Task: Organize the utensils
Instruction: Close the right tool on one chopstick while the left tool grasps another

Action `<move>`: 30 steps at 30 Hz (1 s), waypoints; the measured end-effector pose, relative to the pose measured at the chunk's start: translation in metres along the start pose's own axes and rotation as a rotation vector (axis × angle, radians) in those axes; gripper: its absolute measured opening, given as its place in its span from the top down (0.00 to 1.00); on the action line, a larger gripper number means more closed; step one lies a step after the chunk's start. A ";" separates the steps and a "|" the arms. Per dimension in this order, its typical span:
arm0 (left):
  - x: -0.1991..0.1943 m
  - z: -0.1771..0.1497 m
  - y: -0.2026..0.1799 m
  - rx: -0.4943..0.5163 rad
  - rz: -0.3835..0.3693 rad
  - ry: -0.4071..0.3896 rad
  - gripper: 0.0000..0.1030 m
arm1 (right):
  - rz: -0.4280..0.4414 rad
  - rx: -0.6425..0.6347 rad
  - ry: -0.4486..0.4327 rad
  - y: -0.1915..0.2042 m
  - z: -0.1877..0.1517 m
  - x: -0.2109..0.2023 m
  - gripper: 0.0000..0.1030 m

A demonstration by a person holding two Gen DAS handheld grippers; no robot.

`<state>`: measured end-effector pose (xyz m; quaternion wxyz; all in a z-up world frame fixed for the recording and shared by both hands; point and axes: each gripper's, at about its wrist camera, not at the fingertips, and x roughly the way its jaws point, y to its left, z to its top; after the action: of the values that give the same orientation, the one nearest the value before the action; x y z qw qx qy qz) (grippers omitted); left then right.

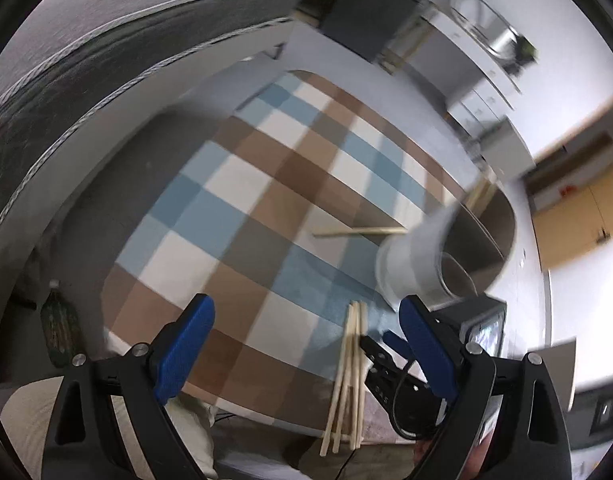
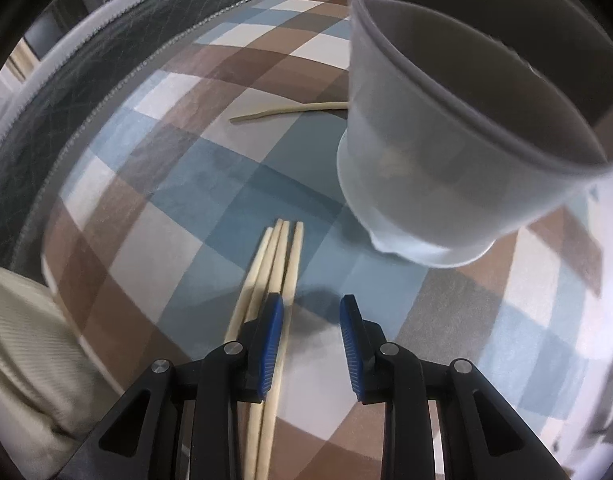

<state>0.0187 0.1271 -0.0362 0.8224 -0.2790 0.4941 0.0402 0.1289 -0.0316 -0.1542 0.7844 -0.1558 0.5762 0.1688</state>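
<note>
1. The left gripper (image 1: 306, 344) hangs over the near part of the checked cloth (image 1: 242, 216), its blue fingers (image 1: 184, 346) spread wide with nothing between them.
2. The right gripper (image 2: 312, 344) sits low over the same cloth (image 2: 178, 184), jaws parted; its left pad lies over the bundle of chopsticks (image 2: 278, 256), but nothing is pinched between the pads.
3. In the left wrist view the right gripper (image 1: 380, 350) shows up at near right, its tip just beside that same bundle (image 1: 352, 356).
4. The bundle is a handful of pale wooden sticks lying side by side, tips pointing away, running back toward the near edge of the cloth and past it.
5. Just right of the bundle's far tips comes the translucent cup (image 2: 446, 152), tilted, its open mouth facing up and toward the right wrist camera. Whether its base touches the cloth cannot be told.
6. From the left wrist the cup (image 1: 414, 264) is smeared by blur, lying to the right of the bundle.
7. Farther out, a lone chopstick (image 2: 290, 111) lies crosswise on the cloth, its right end hidden behind the cup; the left view shows it (image 1: 358, 232) too, well apart from the bundle.
8. Far left, a dark quilted edge (image 1: 86, 52) borders the scene.
</note>
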 end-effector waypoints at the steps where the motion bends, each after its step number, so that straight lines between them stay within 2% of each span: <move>1: -0.001 0.003 0.006 -0.026 0.004 -0.005 0.12 | -0.008 -0.002 0.007 0.003 0.003 0.003 0.72; 9: 0.002 0.002 0.005 -0.019 0.020 0.011 0.12 | -0.023 0.009 -0.021 0.008 0.020 0.006 0.69; 10: 0.003 0.003 0.006 -0.026 0.025 0.011 0.12 | -0.017 0.011 -0.030 0.009 0.022 0.006 0.73; 13: 0.007 0.006 0.013 -0.043 0.039 0.022 0.12 | -0.010 0.001 -0.076 0.014 0.026 0.006 0.95; 16: 0.008 0.006 0.017 -0.058 0.062 0.013 0.12 | 0.028 0.034 -0.097 0.013 0.024 0.003 0.96; 20: 0.017 -0.001 0.000 0.039 0.100 0.020 0.12 | 0.072 0.081 -0.196 -0.004 0.010 -0.022 0.96; 22: 0.031 -0.008 -0.011 0.102 0.095 0.073 0.13 | 0.100 0.131 -0.261 -0.019 -0.001 -0.044 0.96; 25: 0.057 -0.021 -0.023 0.171 0.113 0.167 0.21 | 0.141 0.216 -0.338 -0.047 -0.020 -0.070 0.96; 27: 0.074 -0.031 -0.030 0.208 0.116 0.230 0.22 | 0.183 0.311 -0.395 -0.073 -0.031 -0.087 0.96; 30: 0.087 -0.046 -0.040 0.273 0.139 0.272 0.22 | 0.217 0.432 -0.469 -0.095 -0.038 -0.103 0.96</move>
<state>0.0403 0.0519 -0.1086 0.7736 -0.1330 0.6196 -0.0084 0.1101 -0.1419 -0.0614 0.8881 0.1192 0.4155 0.1567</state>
